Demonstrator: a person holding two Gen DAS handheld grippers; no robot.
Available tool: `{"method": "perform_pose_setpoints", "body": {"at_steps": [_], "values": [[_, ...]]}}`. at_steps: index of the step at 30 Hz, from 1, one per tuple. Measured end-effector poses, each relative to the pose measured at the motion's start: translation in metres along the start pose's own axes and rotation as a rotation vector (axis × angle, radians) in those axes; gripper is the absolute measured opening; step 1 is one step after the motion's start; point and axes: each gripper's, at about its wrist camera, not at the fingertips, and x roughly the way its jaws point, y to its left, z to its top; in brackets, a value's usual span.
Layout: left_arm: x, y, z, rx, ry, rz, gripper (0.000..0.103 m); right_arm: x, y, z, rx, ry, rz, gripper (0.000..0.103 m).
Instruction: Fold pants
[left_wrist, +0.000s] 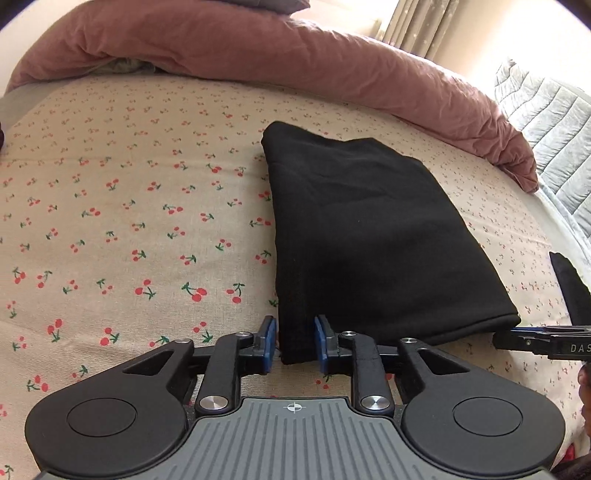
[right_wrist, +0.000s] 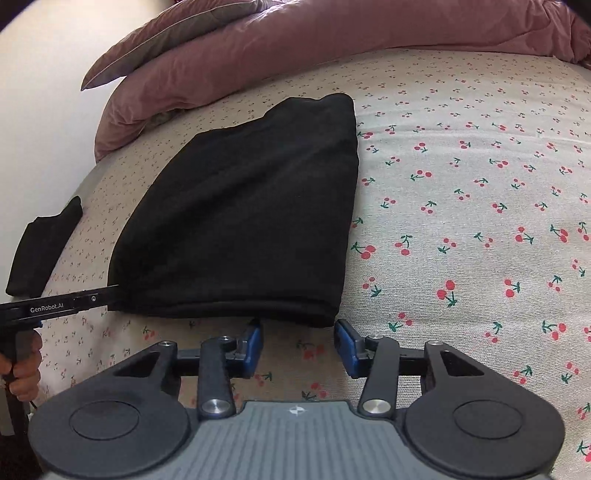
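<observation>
Left wrist view: my left gripper (left_wrist: 294, 341) points down at the near left corner of the black pants (left_wrist: 373, 236). The pants lie folded into a compact block on the cherry-print sheet (left_wrist: 129, 221), right of centre. The corner of the fabric sits between my two blue pads (left_wrist: 320, 339). There is a gap between the left pad and the cloth, so the jaws are partly apart and not clamped on it. Whether the right pad touches the fabric I cannot tell. A pink duvet (left_wrist: 295, 59) is bunched along the far side of the bed. At the right edge, my right gripper (left_wrist: 532, 341) reaches in to the pants' near right corner.

Right wrist view: my right gripper (right_wrist: 298, 345) is just short of the near edge of the pants (right_wrist: 251, 221), at their corner on the right of this frame. The jaws are about half apart, with bare sheet (right_wrist: 461, 221) showing between the pads (right_wrist: 347, 347); nothing is held. At left, my left gripper (right_wrist: 74, 301) reaches the other near corner, with my hand (right_wrist: 24, 373) on its handle. A second small black folded item (right_wrist: 44, 251) lies beyond it near the bed edge. The duvet (right_wrist: 295, 48) crosses the top.
</observation>
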Motion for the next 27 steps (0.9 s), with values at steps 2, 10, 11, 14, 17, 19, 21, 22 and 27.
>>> {"method": "perform_pose_setpoints", "body": {"at_steps": [2, 10, 11, 14, 17, 19, 21, 22, 27], "values": [[-0.014, -0.007, -0.002, 0.024, -0.04, 0.027, 0.057, -0.012, 0.002, -0.001, -0.01, -0.028, -0.004, 0.052], [-0.044, -0.051, -0.015, 0.052, -0.047, 0.151, 0.087, -0.048, 0.022, -0.006, -0.071, -0.128, -0.13, 0.08], [-0.046, -0.055, -0.019, 0.044, -0.039, 0.161, 0.089, -0.051, 0.025, -0.009, -0.074, -0.148, -0.151, 0.086], [-0.048, -0.07, -0.031, 0.036, -0.032, 0.164, 0.1, -0.054, 0.033, -0.023, -0.095, -0.174, -0.197, 0.092], [-0.047, -0.082, -0.043, 0.022, -0.013, 0.187, 0.102, -0.05, 0.038, -0.036, -0.107, -0.166, -0.222, 0.094], [-0.041, -0.088, -0.049, 0.027, 0.015, 0.211, 0.103, -0.047, 0.039, -0.042, -0.103, -0.165, -0.239, 0.094], [-0.036, -0.094, -0.054, 0.051, 0.006, 0.261, 0.103, -0.045, 0.042, -0.047, -0.111, -0.169, -0.265, 0.1], [-0.034, -0.096, -0.056, 0.063, 0.0, 0.289, 0.103, -0.044, 0.043, -0.05, -0.12, -0.173, -0.285, 0.101], [-0.027, -0.093, -0.058, 0.043, 0.0, 0.323, 0.103, -0.037, 0.043, -0.057, -0.133, -0.176, -0.312, 0.102]]}}
